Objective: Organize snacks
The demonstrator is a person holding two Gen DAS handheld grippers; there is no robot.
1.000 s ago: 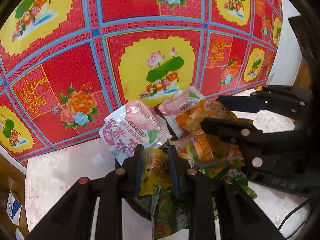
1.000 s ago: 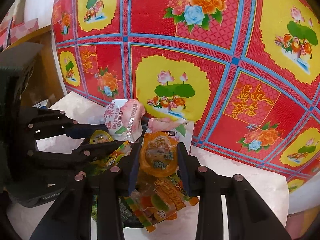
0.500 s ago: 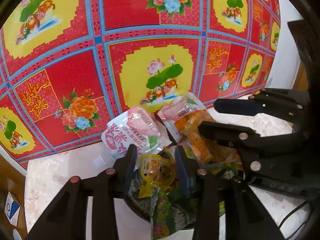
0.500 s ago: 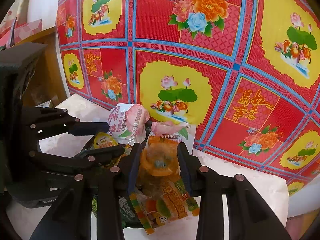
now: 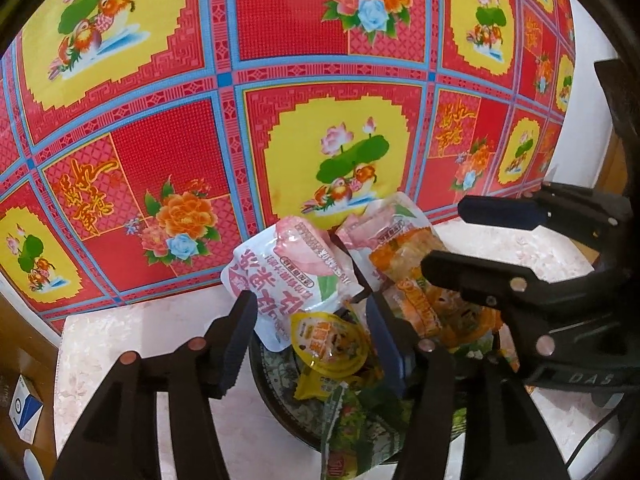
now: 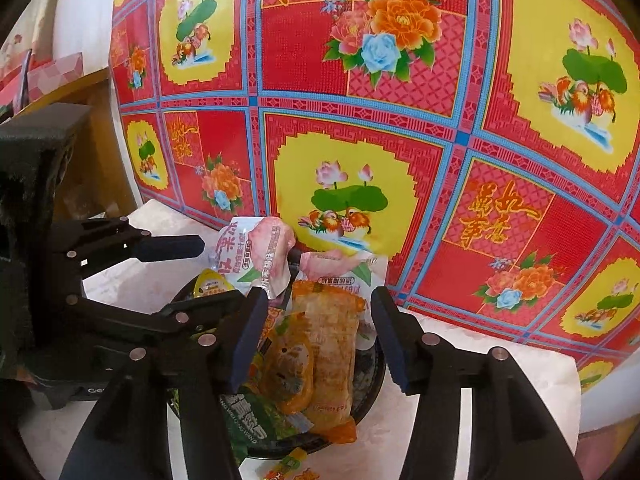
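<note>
A dark bowl (image 5: 272,392) on the pale table holds a heap of snack packets. My left gripper (image 5: 310,332) hangs over it with its jaws opening. A yellow jelly cup (image 5: 328,340) lies on the heap between the pads, free of them. A white and pink pouch (image 5: 288,276) leans on the bowl's far side. My right gripper (image 6: 318,320) is also opening above the bowl (image 6: 372,384). An orange jelly cup (image 6: 290,364) rests loose on an orange packet (image 6: 332,340) below it. Each gripper shows in the other's view: right gripper (image 5: 472,244), left gripper (image 6: 200,276).
A red, yellow and blue flowered sheet (image 5: 320,100) stands upright just behind the bowl. The marbled white tabletop (image 5: 140,332) ends at a wooden edge on the left, where a small blue and white box (image 5: 24,416) lies. More packets spill over the bowl's near rim.
Both grippers have gone from shut to open. The yellow cup left the left pads and the orange cup left the right pads; both now lie on the heap in the bowl.
</note>
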